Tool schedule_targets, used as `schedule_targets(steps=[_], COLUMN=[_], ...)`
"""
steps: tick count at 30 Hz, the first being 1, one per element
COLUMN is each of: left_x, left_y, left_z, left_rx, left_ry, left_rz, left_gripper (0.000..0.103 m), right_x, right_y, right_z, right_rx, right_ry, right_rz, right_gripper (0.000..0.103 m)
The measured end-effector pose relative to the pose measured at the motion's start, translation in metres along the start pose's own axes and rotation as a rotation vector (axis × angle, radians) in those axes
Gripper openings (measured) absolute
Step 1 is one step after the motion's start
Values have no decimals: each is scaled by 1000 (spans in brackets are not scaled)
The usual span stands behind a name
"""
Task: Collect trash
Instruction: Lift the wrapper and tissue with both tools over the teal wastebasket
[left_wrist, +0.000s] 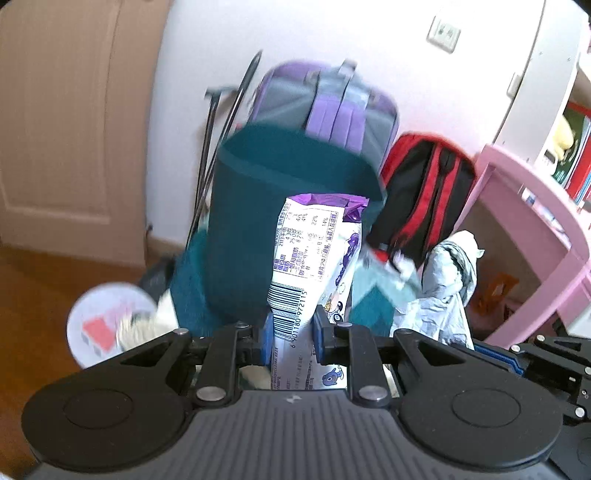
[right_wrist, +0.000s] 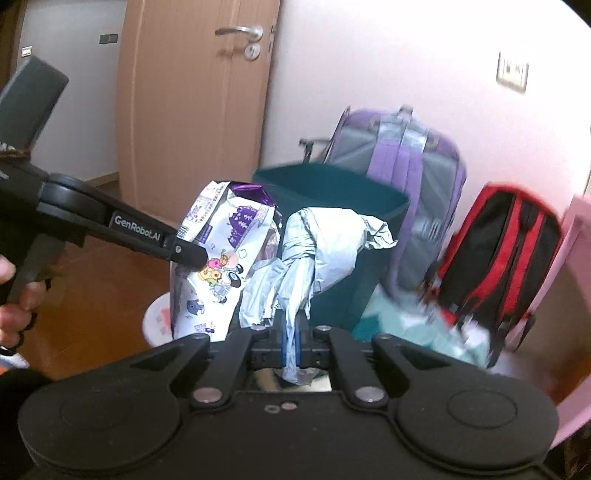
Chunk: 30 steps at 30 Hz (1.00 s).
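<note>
In the left wrist view, the left gripper (left_wrist: 291, 334) is clenched on the lower part of a white and purple snack wrapper (left_wrist: 314, 254), which stands up in front of the dark green bin (left_wrist: 288, 192). To the right hangs a crumpled pale bag (left_wrist: 443, 288), with the edge of the right gripper (left_wrist: 532, 358) low beside it. The wrapper is pinched only by a narrow strip, so it could slip out on the way to the bin, and its floppy top could catch the rim and fall outside.

In the right wrist view, the right gripper (right_wrist: 291, 339) is clamped tight on a twisted end of the pale bag (right_wrist: 317, 251), held up just before the bin (right_wrist: 332, 221); the wrapper (right_wrist: 218, 258) is close on its left, so the two loads may tangle or knock each other.

The floor (right_wrist: 92, 280) is brown wood, with a round white lid (left_wrist: 107, 321) lying near left. Far behind the bin lean a purple backpack (right_wrist: 406, 166) and a red and black one (right_wrist: 506, 251), against a pale wall by a wooden door (right_wrist: 192, 92). A pink shelf (left_wrist: 535, 221) stands at the right.
</note>
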<state>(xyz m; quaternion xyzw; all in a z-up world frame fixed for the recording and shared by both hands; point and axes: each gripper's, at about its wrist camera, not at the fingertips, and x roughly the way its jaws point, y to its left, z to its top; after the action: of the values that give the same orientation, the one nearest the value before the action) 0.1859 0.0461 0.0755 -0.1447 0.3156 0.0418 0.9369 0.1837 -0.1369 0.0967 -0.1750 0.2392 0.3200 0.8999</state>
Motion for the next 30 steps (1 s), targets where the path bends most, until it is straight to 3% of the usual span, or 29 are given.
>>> schedule_targets(steps=[12, 22, 30], left_x=[-2, 46, 105], left_y=[-21, -20, -10], left_z=[114, 172, 179], left_rx=[82, 120, 150], left_ry=[-153, -167, -100], left_rz=[59, 110, 142], left_gripper=[21, 21, 21], right_x=[32, 92, 145], right_y=[-22, -41, -52], right_z=[89, 128, 130], right_rx=[-18, 0, 20], right_ry=[-81, -49, 16], right_rz=[-53, -72, -74], right_gripper=[4, 4, 4])
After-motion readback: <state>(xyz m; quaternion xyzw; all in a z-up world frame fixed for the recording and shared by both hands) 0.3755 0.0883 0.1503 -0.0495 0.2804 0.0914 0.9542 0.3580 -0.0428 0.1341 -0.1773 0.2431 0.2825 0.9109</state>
